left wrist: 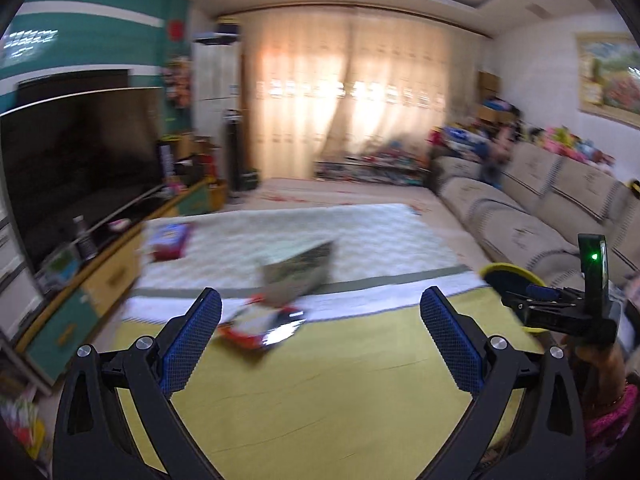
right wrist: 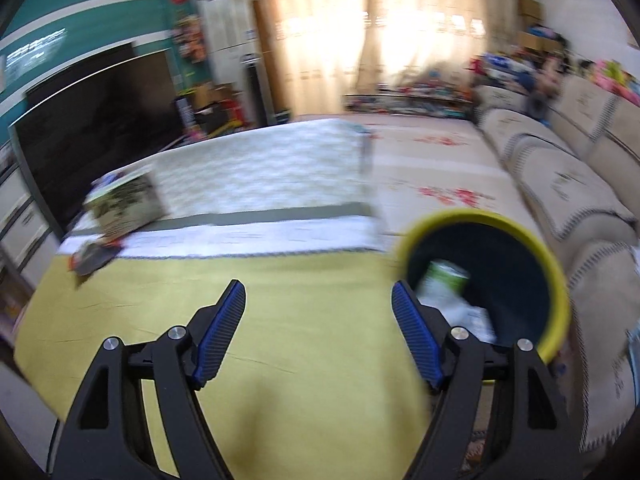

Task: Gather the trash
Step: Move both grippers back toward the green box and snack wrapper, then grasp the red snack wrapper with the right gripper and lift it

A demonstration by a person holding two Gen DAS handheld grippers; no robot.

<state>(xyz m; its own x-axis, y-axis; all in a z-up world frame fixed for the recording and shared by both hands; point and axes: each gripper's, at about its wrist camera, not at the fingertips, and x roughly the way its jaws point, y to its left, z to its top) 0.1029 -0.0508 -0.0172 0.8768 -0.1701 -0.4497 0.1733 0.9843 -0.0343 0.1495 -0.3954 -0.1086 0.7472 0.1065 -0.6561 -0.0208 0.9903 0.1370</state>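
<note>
Nearest you, the left gripper (left wrist: 320, 320) has its blue fingers (left wrist: 192, 340) spread wide over the yellow counter (left wrist: 340, 392) and holds nothing. Just beyond them lies a red-and-white wrapper (left wrist: 262, 326), flat and crinkled near the far edge of the yellow cover; it looks light, thin and a little slippery, so I judge you should pinch a raised edge or corner rather than press on its middle. Behind it, touching or nearly so, a printed box (left wrist: 300, 266) stands tilted; it is blurred, and seems stiff and light. Further right, your right gripper (right wrist: 318, 320) is also wide open and empty. At its right finger sits the yellow-rimmed bin (right wrist: 558, 280), off the counter's right edge beside the sofa (right wrist: 560, 176), already with a green-and-white packet (right wrist: 442, 280) inside. The counter between wrapper and bin is bare, leaving open room to carry across.
</note>
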